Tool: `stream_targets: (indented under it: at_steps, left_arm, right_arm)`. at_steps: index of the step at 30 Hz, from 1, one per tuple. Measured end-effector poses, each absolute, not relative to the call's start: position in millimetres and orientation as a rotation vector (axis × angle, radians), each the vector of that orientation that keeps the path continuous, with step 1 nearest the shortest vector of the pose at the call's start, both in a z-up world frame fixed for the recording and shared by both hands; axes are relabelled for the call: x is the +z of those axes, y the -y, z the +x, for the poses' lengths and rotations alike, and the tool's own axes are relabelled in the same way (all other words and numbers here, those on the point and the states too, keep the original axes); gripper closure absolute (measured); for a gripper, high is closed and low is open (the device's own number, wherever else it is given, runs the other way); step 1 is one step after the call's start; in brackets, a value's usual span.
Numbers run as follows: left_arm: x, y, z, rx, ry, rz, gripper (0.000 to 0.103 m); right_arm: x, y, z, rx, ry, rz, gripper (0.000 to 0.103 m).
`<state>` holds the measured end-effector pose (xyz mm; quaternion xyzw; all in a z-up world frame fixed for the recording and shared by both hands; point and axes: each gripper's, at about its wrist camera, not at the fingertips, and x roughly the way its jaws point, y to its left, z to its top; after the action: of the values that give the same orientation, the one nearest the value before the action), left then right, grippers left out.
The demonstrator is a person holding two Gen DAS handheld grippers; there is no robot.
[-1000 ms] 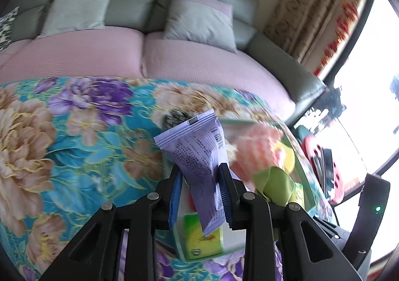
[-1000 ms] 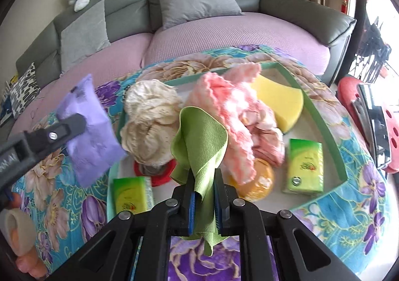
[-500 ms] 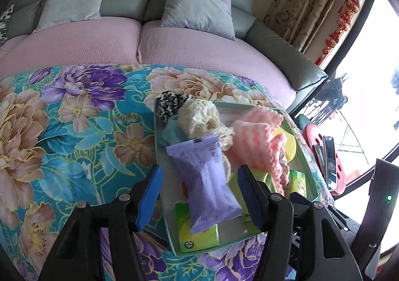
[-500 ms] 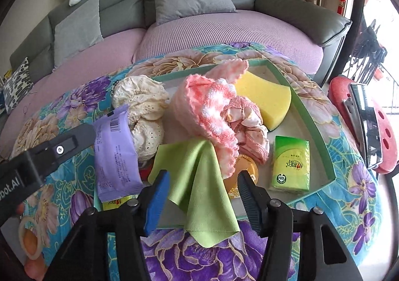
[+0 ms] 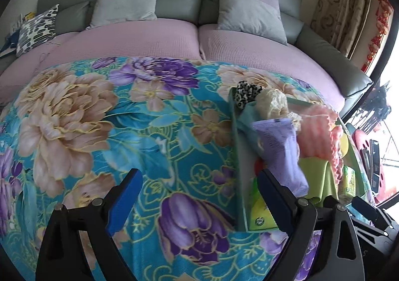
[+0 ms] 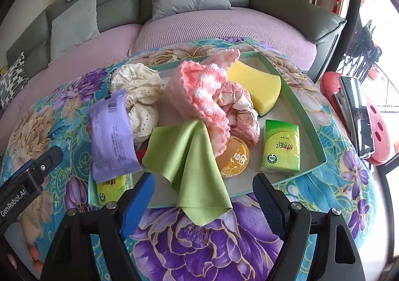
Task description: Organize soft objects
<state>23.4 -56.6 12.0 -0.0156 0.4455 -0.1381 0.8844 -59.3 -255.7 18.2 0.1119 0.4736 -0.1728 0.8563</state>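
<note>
Releasing is the step in hand: both tongs have their jaws opening and nothing is pinched between the blue pads. The left gripper (image 5: 197, 196) hovers over the floral turquoise blanket (image 5: 104, 131), with the shallow green-rimmed tray (image 5: 234, 146) off to its right; the lilac plastic-wrapped soft pack (image 5: 279, 151) lies just beyond its right finger, propped on the tray's near edge and apparently free of the pad. The right gripper (image 6: 203, 195) stands spread directly before the tray (image 6: 296, 104), the lime-green microfibre cloth (image 6: 189, 168) lying between and ahead of its fingers, one corner draped over the rim onto the blanket. To finish well, each tong should probably back straight off without snagging fabric, and the overhanging cloth and pack may want nudging fully inside. Ahead of the right gripper the tray holds a cream lace bundle (image 6: 139, 91), a pink knitted cloth (image 6: 199, 91), a yellow sponge (image 6: 259, 86), a gold round disc (image 6: 233, 158) and a green tissue packet (image 6: 280, 146).
</note>
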Motion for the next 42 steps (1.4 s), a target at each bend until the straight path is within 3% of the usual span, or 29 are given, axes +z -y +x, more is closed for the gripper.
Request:
stream_targets:
  at_steps: [23,42]
  left_arm:
    - [-2,23,-21,-0.087,-0.923,0.146,0.01]
    - [-16,16,-13,-0.035,-0.957,0.171,0.01]
  right_arm:
    - [8,204,-68,-0.242,-1.053,0.133,0.019]
    - [-7,201,-56,-0.204,-1.097,0.114,0.019]
